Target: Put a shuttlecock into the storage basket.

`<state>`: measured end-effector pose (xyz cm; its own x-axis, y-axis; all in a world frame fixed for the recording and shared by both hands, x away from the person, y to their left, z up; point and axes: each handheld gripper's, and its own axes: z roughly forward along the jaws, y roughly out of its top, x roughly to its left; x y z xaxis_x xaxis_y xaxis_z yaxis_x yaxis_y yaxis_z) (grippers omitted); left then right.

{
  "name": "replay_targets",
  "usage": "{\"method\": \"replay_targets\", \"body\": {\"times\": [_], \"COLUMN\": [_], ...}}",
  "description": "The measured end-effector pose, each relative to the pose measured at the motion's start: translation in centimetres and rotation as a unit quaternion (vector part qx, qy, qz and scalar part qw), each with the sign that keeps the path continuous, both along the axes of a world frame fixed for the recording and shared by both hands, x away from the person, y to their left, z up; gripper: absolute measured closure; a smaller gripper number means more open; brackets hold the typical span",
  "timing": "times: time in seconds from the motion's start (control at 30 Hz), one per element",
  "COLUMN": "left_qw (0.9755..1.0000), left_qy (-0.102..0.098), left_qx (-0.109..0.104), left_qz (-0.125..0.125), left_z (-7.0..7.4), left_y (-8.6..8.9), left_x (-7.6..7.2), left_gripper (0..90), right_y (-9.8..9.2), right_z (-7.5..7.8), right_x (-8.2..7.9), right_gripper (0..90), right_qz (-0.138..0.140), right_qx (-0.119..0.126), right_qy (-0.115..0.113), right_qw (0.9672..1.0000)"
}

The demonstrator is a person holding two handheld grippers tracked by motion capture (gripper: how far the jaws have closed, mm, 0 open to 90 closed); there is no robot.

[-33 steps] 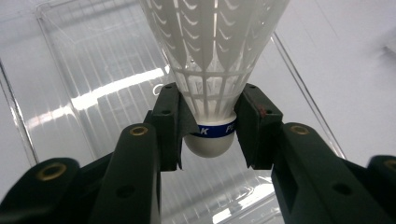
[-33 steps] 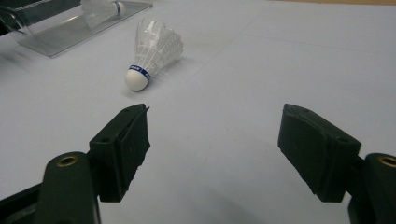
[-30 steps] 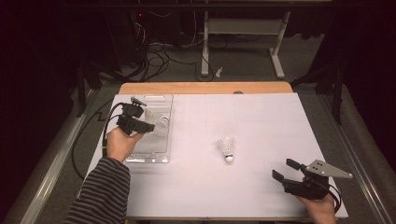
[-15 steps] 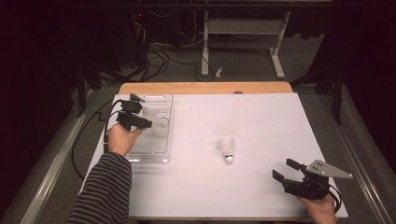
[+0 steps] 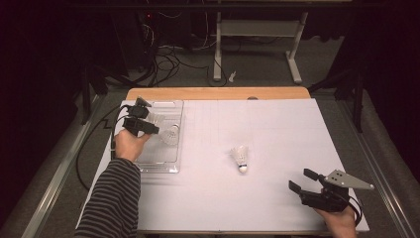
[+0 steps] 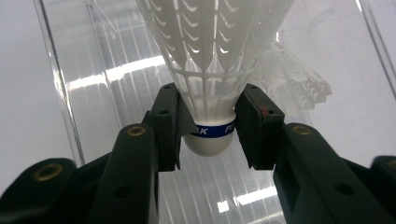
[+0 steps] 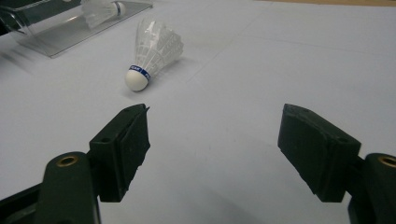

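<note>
Shuttlecock action: left gripper [image 6: 210, 128] clamps a white feathered shuttlecock with blue band [image 6: 212, 70] by its cork, over the clear plastic tray [image 5: 166, 158] beside another shuttlecock [image 5: 171, 135]. Right gripper [image 7: 215, 149] rests on the white table [image 5: 277, 124], jaws apart, near a third shuttlecock [image 7: 152, 51].

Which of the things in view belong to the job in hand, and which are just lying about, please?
In the job:
- held shuttlecock, clamped in the left gripper
- clear tray beneath it
- second shuttlecock, lying in the tray
- loose shuttlecock on the white sheet
- right gripper, open, resting near it

Lying about:
- cables on the floor
- desk legs beyond the table
</note>
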<state>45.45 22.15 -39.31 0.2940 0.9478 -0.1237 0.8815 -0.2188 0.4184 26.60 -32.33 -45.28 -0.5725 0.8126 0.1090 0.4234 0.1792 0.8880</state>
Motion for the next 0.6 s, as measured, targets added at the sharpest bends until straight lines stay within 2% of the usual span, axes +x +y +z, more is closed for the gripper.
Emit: {"method": "replay_targets", "body": {"times": [0.6], "left_qw": [0.9998], "left_qy": [0.011], "left_qx": [0.014], "left_qz": [0.001], "left_z": [-0.92], "left_y": [-0.56], "left_x": [0.63], "left_gripper": [61.2], "right_y": [-0.01], "right_z": [0.01], "right_x": [-0.02], "right_gripper": [25.4], "right_qz": [0.002], "right_qx": [0.000], "right_qy": [0.000], "right_qw": [1.0000]}}
